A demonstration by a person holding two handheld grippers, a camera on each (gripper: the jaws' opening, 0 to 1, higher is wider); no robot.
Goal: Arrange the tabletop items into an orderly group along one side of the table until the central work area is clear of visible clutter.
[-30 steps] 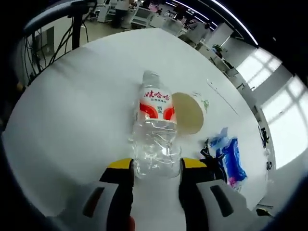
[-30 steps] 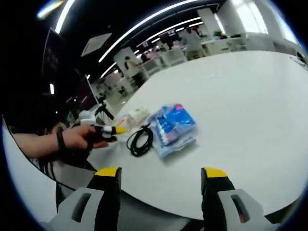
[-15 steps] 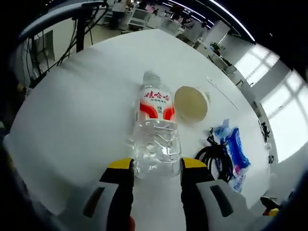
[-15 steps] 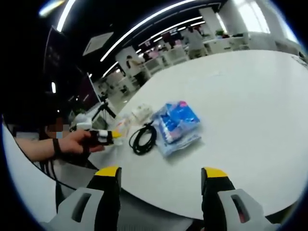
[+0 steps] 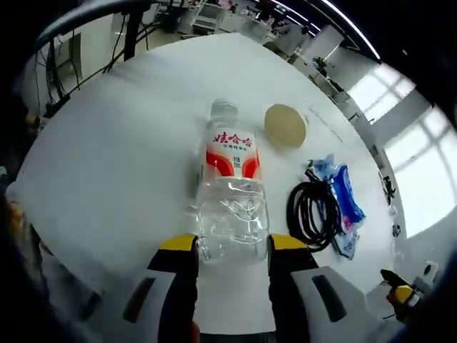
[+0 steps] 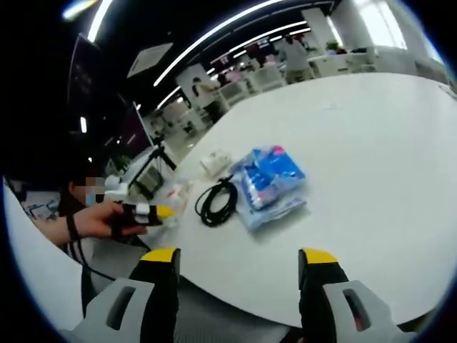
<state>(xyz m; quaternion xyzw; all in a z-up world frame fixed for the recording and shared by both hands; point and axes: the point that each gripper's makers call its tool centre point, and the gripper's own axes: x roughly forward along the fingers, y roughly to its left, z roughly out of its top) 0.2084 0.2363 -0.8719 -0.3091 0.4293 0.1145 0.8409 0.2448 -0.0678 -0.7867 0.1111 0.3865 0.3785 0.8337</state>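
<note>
Left tool (image 5: 232, 250) grips a clear water bottle (image 5: 230, 191) over the white tabletop (image 5: 121, 150). Right tool (image 6: 239, 264) hangs spread, holding nothing. Black cable (image 5: 313, 214) lies beside blue packet (image 5: 345, 204).

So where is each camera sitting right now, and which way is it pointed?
Left gripper view: rides the left claw, looking along the white table; its jaws clamp a water bottle.
Right gripper view: rides the open right claw off the table's edge, facing the left claw in a hand.
Shared: black cable, blue packet.
</note>
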